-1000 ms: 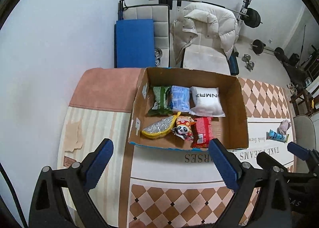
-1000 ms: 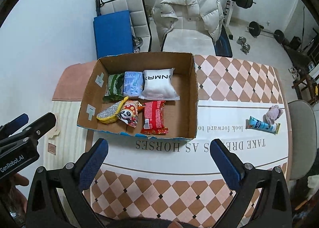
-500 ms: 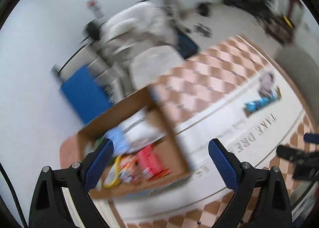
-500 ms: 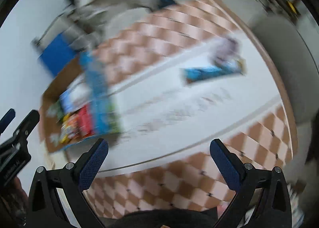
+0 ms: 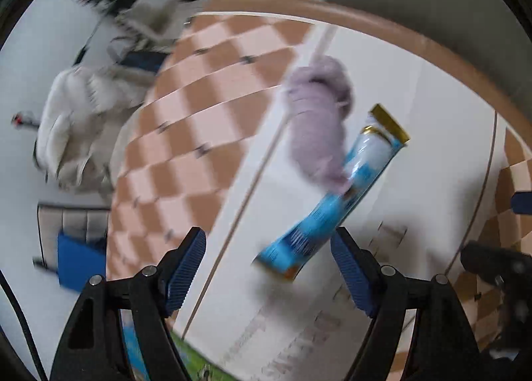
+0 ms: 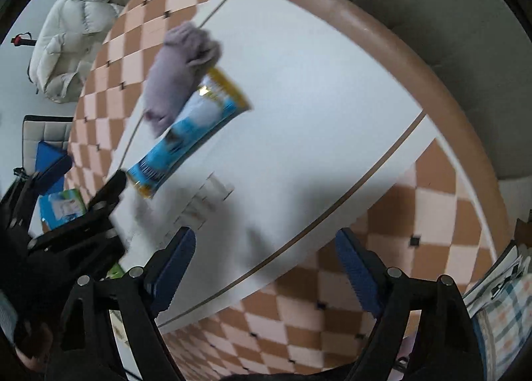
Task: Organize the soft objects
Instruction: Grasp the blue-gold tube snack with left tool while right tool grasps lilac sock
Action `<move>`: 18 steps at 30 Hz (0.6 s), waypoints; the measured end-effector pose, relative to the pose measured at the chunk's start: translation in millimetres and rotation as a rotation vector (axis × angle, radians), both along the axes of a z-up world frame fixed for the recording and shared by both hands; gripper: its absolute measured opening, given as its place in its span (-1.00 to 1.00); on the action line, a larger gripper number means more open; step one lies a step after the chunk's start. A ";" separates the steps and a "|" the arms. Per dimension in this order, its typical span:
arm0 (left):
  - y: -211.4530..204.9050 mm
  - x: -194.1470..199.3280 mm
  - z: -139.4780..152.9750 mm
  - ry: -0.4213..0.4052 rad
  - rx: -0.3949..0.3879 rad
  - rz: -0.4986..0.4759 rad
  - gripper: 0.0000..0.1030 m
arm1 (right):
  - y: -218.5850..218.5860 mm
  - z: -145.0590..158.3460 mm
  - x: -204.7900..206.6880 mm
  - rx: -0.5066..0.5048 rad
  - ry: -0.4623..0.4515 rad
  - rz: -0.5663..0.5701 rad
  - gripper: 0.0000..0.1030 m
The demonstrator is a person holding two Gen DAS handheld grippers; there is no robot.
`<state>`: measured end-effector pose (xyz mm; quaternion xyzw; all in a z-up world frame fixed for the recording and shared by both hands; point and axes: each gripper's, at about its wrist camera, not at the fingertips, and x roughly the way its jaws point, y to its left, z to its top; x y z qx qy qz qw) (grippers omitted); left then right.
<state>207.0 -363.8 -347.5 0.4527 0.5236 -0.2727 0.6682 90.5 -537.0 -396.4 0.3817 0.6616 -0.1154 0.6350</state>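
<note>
In the left wrist view, the left gripper (image 5: 267,268) is spread wide and holds nothing. A blue snack packet (image 5: 335,201) lies flat on the tabletop (image 5: 432,154), and its near end sits between the two blue fingers (image 5: 184,268). A fluffy purple toy (image 5: 319,124) lies just past the packet's middle, touching it and partly on top of it. The picture is blurry, so small things are hard to tell.

In the right wrist view, the right gripper (image 6: 266,268) is also spread wide and empty. It hangs over bare white cloth, well apart from the packet (image 6: 189,134). The purple toy (image 6: 179,71) leans on the packet's gold end. The other gripper shows as a dark shape by the packet's near end.

I think the packet is the next thing to pick up. The toy could get in the way. If the fingers close too far along the packet, they may pinch the toy too, or drag it off. The packet looks smooth and thin, so it may slip out of a loose hold.
</note>
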 end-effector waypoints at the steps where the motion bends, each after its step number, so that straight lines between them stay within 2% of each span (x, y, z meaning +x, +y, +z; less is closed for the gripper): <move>1: -8.1 -1.2 -8.0 0.014 0.011 -0.020 0.49 | -4.6 -2.5 1.2 0.001 0.003 -0.001 0.71; 5: -29.5 -4.1 -39.4 0.092 0.055 -0.075 0.49 | -16.2 -8.2 5.9 0.000 0.012 0.006 0.72; 6: -32.4 -3.7 -44.7 0.106 0.055 -0.077 0.42 | -18.3 -8.8 6.5 -0.002 0.015 0.010 0.72; 7: -33.9 -3.3 -48.8 0.128 0.053 -0.073 0.14 | -19.7 -9.5 7.5 -0.003 0.019 0.014 0.72; 8: -33.0 -1.6 -51.2 0.162 0.053 -0.053 -0.02 | -21.8 -10.2 8.6 -0.004 0.024 0.017 0.72; 9: -30.1 1.3 -49.3 0.198 0.024 -0.014 -0.39 | -24.4 -9.2 9.0 -0.005 0.027 0.019 0.72; 10: -25.1 3.5 -48.0 0.223 0.011 0.030 -0.51 | -27.0 -7.5 8.7 -0.006 0.028 0.021 0.72; 13: 3.8 10.3 -44.2 0.296 -0.044 0.183 -0.58 | -33.6 0.7 12.1 -0.012 0.017 0.023 0.72; 15: 37.4 15.9 -40.3 0.348 -0.098 0.341 -0.60 | -35.7 7.1 19.2 -0.010 0.001 0.023 0.72; 18: 84.8 23.4 -35.2 0.375 -0.166 0.537 -0.65 | -36.2 14.3 41.4 -0.008 -0.022 0.027 0.72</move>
